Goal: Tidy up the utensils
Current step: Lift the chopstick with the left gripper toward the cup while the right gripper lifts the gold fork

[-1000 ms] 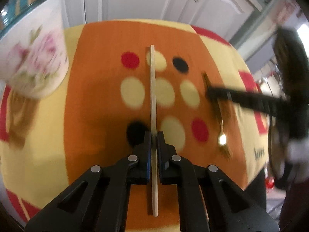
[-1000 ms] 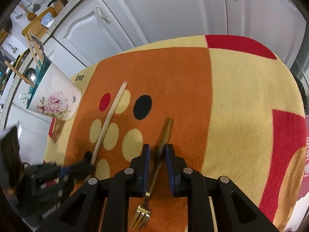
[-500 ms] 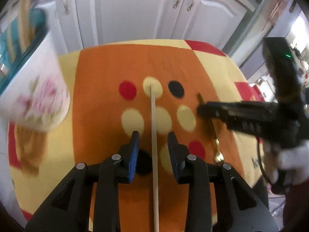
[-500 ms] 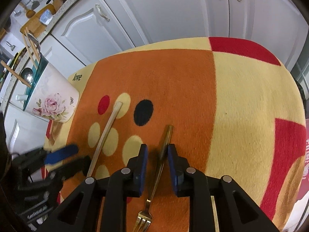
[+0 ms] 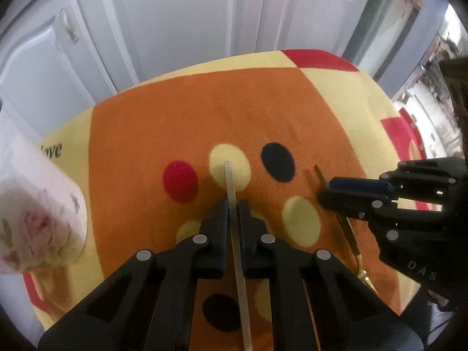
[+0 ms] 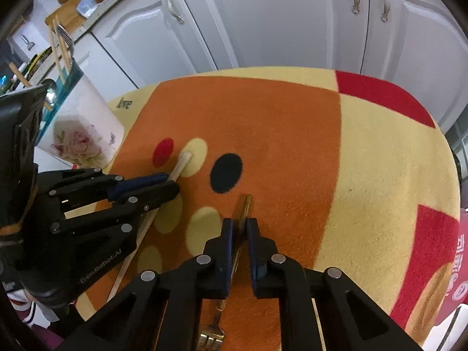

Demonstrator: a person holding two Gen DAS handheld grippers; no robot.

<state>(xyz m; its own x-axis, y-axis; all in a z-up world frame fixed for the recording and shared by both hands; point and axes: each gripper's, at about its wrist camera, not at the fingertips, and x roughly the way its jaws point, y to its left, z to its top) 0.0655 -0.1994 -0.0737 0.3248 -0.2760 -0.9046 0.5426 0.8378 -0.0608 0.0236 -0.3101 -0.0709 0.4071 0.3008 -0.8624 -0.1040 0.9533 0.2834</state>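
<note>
Wooden chopstick [image 5: 234, 193] runs straight between the fingers of the left gripper [image 5: 233, 204]; the jaws are closing on it, and the blue pads stand right against both its sides with no gap visible. A short length of the stick projects past the fingertips and ends on a cream dot of the cloth; the longer part runs back under the gripper body.

Gold fork [image 6: 245, 207] lies between the fingers of the right gripper [image 6: 239, 223]. These jaws are also closing; the pads sit close to the handle, and contact cannot be confirmed. The handle end projects beyond the fingertips, and the tines [image 6: 211, 335] lie behind them, under the gripper body.

Both utensils rest on an orange, cream and red cloth [image 6: 292, 134] with coloured dots. Beyond the left gripper, on its outer side, stands a white holder with a rose print [image 6: 84, 134], with utensils upright in it. White cabinet doors [image 6: 278, 20] stand behind the table.
</note>
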